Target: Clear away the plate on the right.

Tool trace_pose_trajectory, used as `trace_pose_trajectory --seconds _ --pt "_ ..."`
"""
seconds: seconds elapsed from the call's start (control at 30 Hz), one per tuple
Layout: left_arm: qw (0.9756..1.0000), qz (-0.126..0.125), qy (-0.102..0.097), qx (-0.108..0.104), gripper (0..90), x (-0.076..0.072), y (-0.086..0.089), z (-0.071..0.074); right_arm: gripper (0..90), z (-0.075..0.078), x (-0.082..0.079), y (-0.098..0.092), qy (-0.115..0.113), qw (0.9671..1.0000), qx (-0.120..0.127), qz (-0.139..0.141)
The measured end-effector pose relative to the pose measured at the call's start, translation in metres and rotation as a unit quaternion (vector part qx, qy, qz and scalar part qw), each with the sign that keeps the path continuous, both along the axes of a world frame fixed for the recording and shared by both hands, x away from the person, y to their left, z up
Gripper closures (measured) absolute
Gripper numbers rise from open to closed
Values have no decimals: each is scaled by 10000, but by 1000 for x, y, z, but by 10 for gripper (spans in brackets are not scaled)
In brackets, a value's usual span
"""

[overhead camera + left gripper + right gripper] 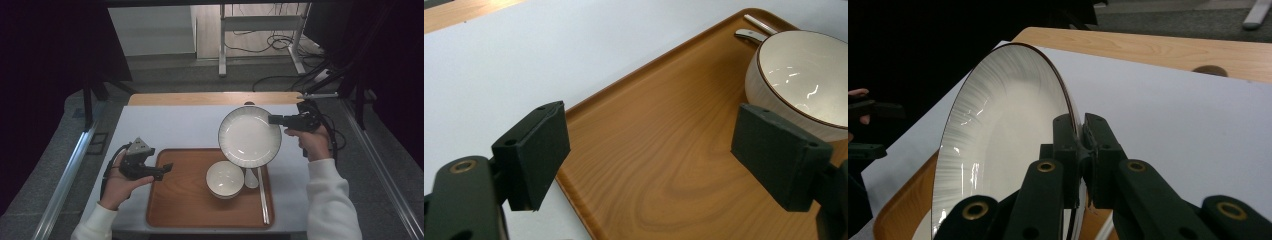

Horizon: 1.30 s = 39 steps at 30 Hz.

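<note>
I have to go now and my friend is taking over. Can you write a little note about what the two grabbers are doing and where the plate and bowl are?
Right gripper: shut on the rim of the white plate, holding it in the air, tilted, above the far right corner of the wooden tray.
Left gripper: open, nothing in it, hovering at the tray's left edge.
On the tray: the white bowl, a white spoon right beside it, and chopsticks along the right edge.
Done: the plate is gripped and lifted.
Left: probably setting the plate down; I can't tell where. Hold it steady.
</note>
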<state>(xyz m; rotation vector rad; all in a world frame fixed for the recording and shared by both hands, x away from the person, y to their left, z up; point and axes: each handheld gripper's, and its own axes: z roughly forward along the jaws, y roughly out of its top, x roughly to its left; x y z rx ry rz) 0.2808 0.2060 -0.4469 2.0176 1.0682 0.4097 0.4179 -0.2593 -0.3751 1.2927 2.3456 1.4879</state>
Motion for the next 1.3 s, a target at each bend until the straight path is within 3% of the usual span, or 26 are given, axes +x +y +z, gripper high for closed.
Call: trace_pose_trajectory --seconds 0.2,0.33,0.53,0.67,0.77,0.83,0.9,1.07,1.1,1.2,1.3 --pt "10000 0 -13 -15 154 0 0 1 856 2 4 19 0 9999 37 152" --pt "9999 0 39 -163 163 1 -1 4 855 4 6 32 -17 9997 32 256" --pt "9980 -132 119 -599 182 12 -11 13 855 1 9 51 17 9991 51 415" --pt "9950 -257 271 -921 213 30 -21 17 855 -2 11 62 38 9987 38 499" --pt "9916 -286 376 -1201 249 46 -27 22 854 -4 13 67 45 9985 51 542" --pt "9880 -325 470 -1435 279 56 -31 25 854 -5 14 71 68 9983 80 581" --pt "9862 -387 542 -1514 310 65 -36 27 853 -6 15 74 67 9982 79 595" --pt "9784 -480 863 -1817 399 86 -47 24 853 -8 17 81 72 9978 106 653" --pt "9773 -501 900 -1850 426 88 -48 23 853 -8 18 83 55 9976 105 683" --pt "9713 -598 1072 -2039 510 98 -50 20 852 -8 17 86 60 9973 141 724" --pt "9681 -583 1222 -2111 604 103 -51 17 852 -9 17 88 43 9970 155 755"
